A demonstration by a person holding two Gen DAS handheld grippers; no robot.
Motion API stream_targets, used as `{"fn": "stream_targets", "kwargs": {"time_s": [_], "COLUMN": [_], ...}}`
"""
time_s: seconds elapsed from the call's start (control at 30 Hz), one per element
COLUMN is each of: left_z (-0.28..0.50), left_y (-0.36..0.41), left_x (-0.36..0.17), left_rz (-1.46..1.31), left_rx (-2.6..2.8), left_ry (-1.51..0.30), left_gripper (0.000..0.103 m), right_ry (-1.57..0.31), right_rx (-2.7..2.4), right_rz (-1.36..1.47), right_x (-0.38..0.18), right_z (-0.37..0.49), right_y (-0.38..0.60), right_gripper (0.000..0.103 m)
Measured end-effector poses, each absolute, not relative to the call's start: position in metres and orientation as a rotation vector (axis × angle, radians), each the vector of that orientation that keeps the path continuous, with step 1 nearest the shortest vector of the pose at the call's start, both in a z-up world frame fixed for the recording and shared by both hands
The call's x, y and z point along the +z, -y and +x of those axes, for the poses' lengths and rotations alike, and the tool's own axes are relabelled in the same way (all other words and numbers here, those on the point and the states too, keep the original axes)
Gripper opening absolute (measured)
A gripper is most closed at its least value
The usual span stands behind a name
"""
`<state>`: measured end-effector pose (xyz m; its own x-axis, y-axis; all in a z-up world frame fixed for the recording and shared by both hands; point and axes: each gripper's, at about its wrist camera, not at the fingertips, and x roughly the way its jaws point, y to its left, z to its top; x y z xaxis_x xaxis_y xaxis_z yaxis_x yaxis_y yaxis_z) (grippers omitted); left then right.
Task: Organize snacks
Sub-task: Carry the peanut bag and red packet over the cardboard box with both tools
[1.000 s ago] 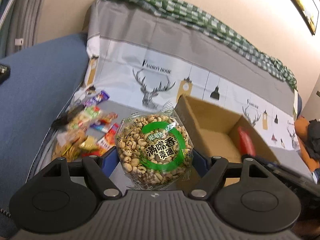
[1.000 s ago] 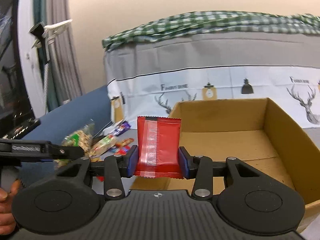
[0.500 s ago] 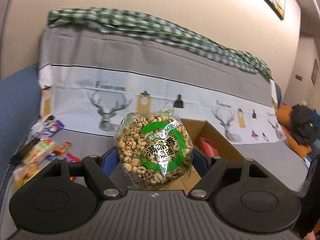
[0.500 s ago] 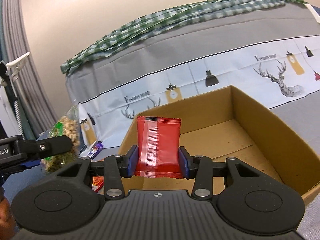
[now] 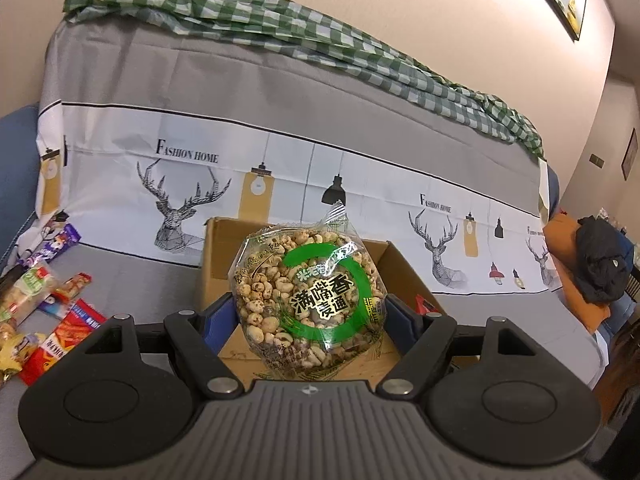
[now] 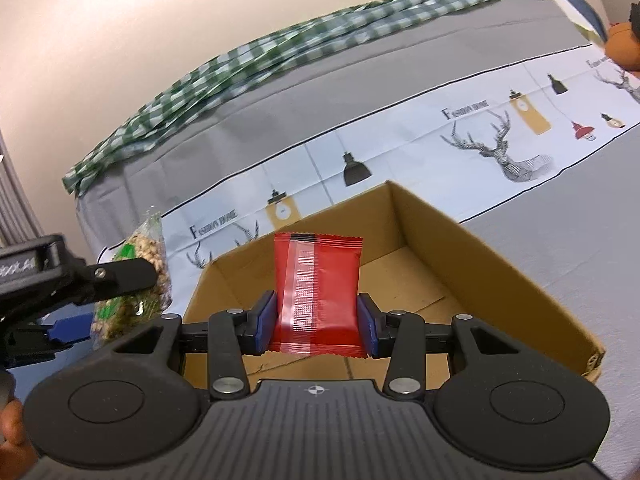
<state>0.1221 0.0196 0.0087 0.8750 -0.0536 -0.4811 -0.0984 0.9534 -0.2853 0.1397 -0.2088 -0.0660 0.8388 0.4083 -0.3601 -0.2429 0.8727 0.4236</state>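
Cardboard box (image 6: 472, 264) open-topped, set on grey sofa seat (image 5: 132, 276), near rim below both grippers, far wall toward printed backrest cover (image 5: 280, 152). Interior mostly bare brown floor; unobstructed room above the rim on all sides. Left of the box, on the seat: loose snack packets (image 5: 52, 320), clear of the box wall.

Left gripper (image 5: 310, 312): fingers set wide, blue pads pressed on both sides of the puffed-grain bag (image 5: 308, 300), bag upright and held at its lower half, raised in front of the box opening. Same bag (image 6: 140, 280) visible just left of the box's near-left corner.

Right gripper (image 6: 316, 320): fingers narrow, clamped on the red packet (image 6: 318, 292), packet upright, bottom seam below the pads, positioned over the box's near rim.
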Motion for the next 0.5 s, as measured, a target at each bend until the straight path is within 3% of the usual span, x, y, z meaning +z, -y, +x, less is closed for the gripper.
{"fn": "stream_targets", "kwargs": {"time_s": [0.5], "left_z": [0.142], "left_y": [0.0], "left_x": [0.014], "left_rz": [-0.317], "left_rx": [0.0], "left_ry": [-0.507], "left_gripper": [0.081], "right_ry": [-0.435], "right_rx": [0.296], "right_rz": [0.405], "right_x": [-0.067], "right_z": [0.141], "right_y": [0.218], "right_gripper": [0.045]}}
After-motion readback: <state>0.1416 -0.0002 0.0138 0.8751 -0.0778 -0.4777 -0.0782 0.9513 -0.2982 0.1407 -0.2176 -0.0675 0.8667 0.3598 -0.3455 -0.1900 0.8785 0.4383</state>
